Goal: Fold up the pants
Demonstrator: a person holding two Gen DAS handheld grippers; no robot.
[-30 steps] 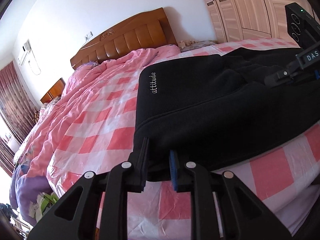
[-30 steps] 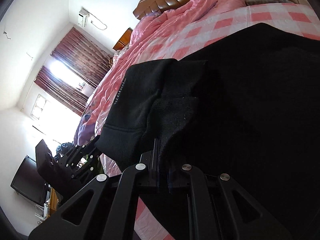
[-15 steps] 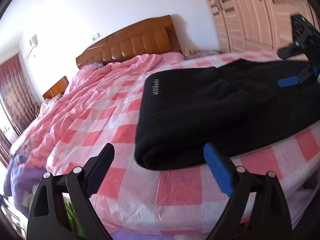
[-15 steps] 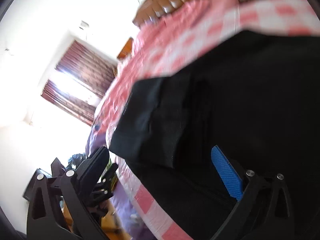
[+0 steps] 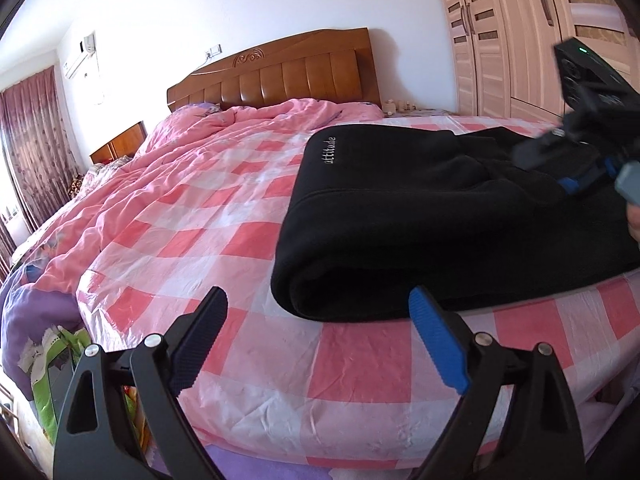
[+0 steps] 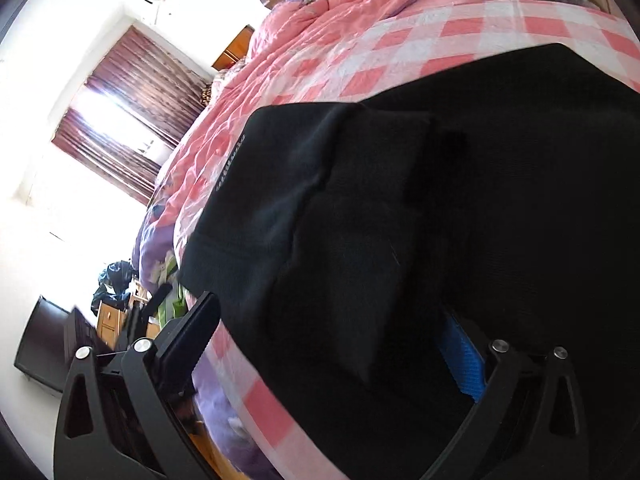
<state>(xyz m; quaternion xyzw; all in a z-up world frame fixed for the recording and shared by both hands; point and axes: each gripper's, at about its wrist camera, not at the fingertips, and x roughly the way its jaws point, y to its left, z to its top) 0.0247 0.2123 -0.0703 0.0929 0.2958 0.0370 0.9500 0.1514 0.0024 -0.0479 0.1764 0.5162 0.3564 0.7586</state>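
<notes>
On the near edge of the pink checked bed [image 5: 248,364], the black pants [image 5: 440,216] lay folded over on themselves, because a second earlier you had pinched their near edge with both grippers and had since let go, so this fold looked finished. Your left gripper [image 5: 316,336] stood wide open and empty just short of the fold. Your right gripper [image 6: 336,344] had opened wide and then narrowed a little, with cloth between its jaws but not gripped.

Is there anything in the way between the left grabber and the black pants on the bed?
No, nothing visible blocks it. The left gripper, whose jaws have just been opening, hangs empty near the bed's edge, and only bare checked bedspread lies between it and the folded black pants.
</notes>
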